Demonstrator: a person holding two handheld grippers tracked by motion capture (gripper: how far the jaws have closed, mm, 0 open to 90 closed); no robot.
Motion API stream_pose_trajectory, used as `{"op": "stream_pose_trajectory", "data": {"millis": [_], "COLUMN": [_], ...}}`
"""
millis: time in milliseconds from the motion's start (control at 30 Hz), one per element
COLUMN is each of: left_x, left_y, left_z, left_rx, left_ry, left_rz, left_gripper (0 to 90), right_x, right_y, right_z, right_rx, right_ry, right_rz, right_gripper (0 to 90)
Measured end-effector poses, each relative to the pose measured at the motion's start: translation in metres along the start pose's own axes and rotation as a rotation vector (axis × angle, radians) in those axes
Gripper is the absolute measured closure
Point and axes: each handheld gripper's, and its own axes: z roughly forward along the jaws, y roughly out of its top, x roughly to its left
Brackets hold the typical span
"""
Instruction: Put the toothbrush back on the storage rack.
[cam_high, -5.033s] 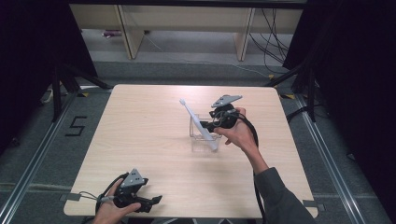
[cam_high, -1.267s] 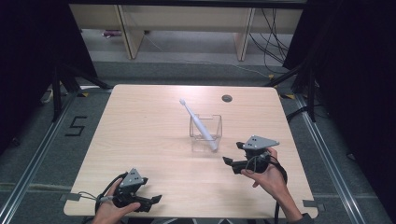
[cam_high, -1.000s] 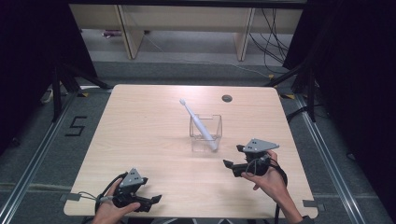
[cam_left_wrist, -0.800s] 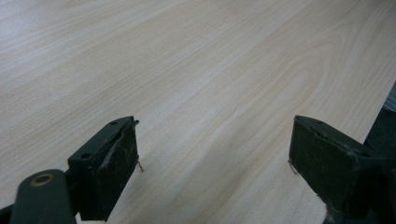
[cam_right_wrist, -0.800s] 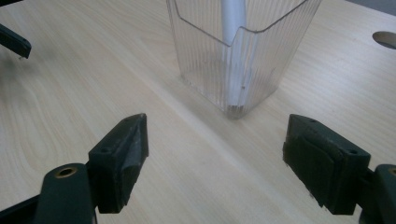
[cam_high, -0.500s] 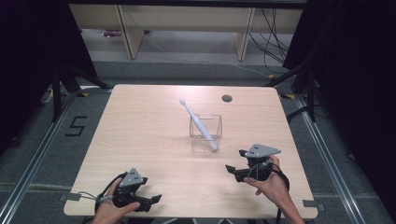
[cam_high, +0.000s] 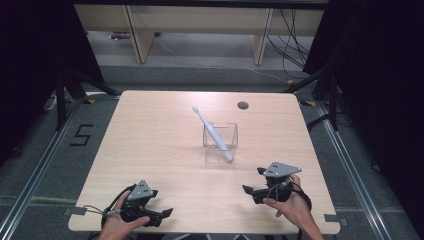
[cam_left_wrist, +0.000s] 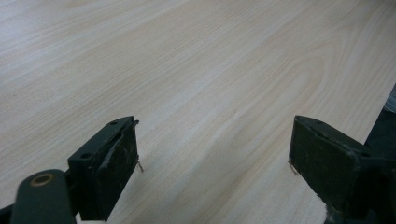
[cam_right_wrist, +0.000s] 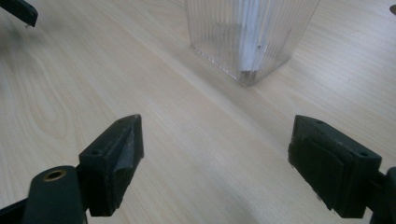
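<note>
A clear ribbed square cup stands near the middle of the wooden table. A white toothbrush leans in it, head up and tilted to the far left. My right gripper rests open near the front right edge, its jaws pointing left, with nothing between them. In the right gripper view the cup and the toothbrush handle lie ahead of the open right gripper. My left gripper sits open at the front left. In its own view the left gripper spans bare wood.
A small dark round hole is set in the tabletop at the far right. Beyond the table are shelving legs and cables on the floor. A jaw tip of the left gripper shows at the top left of the right gripper view.
Five seconds ago my right gripper was at the cup by the toothbrush. It has since drawn back to the front right, drifting slightly nearer the edge. The left gripper is unmoved.
</note>
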Motion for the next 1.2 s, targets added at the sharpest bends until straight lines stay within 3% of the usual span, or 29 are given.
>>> {"op": "stream_pose_trajectory", "data": {"millis": [67, 233, 267, 500, 533, 667, 767, 867, 900, 933, 1067, 1133, 1200], "left_x": [0.000, 0.000, 0.000, 0.000, 0.000, 0.000, 0.001, 0.001, 0.001, 0.001, 0.001, 0.002, 0.001], "left_y": [0.000, 0.000, 0.000, 0.000, 0.000, 0.000, 0.000, 0.000, 0.000, 0.000, 0.000, 0.000, 0.000], "left_z": [0.000, 0.000, 0.000, 0.000, 0.000, -0.001, -0.002, -0.002, -0.002, -0.001, -0.002, -0.002, -0.001], "left_rx": [0.000, -0.001, 0.000, 0.001, -0.001, -0.002, 0.009, 0.008, 0.007, 0.008, 0.006, 0.006, 0.003], "left_ry": [-0.001, -0.001, -0.001, -0.002, -0.003, -0.004, -0.002, -0.004, -0.004, -0.004, -0.005, -0.007, -0.010], "left_rz": [-0.004, -0.005, -0.006, -0.002, -0.004, -0.004, 0.011, 0.011, 0.011, 0.009, 0.009, 0.007, 0.007], "left_gripper": [14.9, 14.9, 14.9, 14.9, 14.9, 14.9, 14.9, 14.9, 14.9, 14.9, 14.9, 14.9, 14.9], "right_x": [0.001, 0.003, 0.005, 0.006, 0.006, 0.007, 0.006, 0.006, 0.005, 0.006, 0.007, 0.007, 0.006], "right_y": [-0.002, -0.006, -0.007, -0.013, -0.015, -0.020, -0.024, -0.027, -0.028, -0.030, -0.034, -0.036, -0.038], "right_z": [0.000, -0.002, -0.003, -0.006, -0.005, -0.009, -0.010, -0.011, -0.011, -0.011, -0.012, -0.013, -0.015], "right_rx": [0.009, -0.002, 0.009, 0.010, 0.014, 0.017, 0.039, 0.037, 0.038, 0.054, 0.076, 0.072, 0.073], "right_ry": [0.022, 0.007, 0.026, 0.021, 0.043, 0.021, 0.031, 0.025, 0.018, 0.035, 0.027, 0.038, 0.020], "right_rz": [0.006, -0.015, 0.004, 0.008, 0.012, 0.016, 0.022, 0.034, 0.012, 0.034, 0.017, 0.030, 0.025], "right_gripper": [16.5, 15.9, 15.9, 15.9, 16.0, 16.0, 16.1, 16.2, 16.1, 16.2, 16.3, 16.3, 16.3]}}
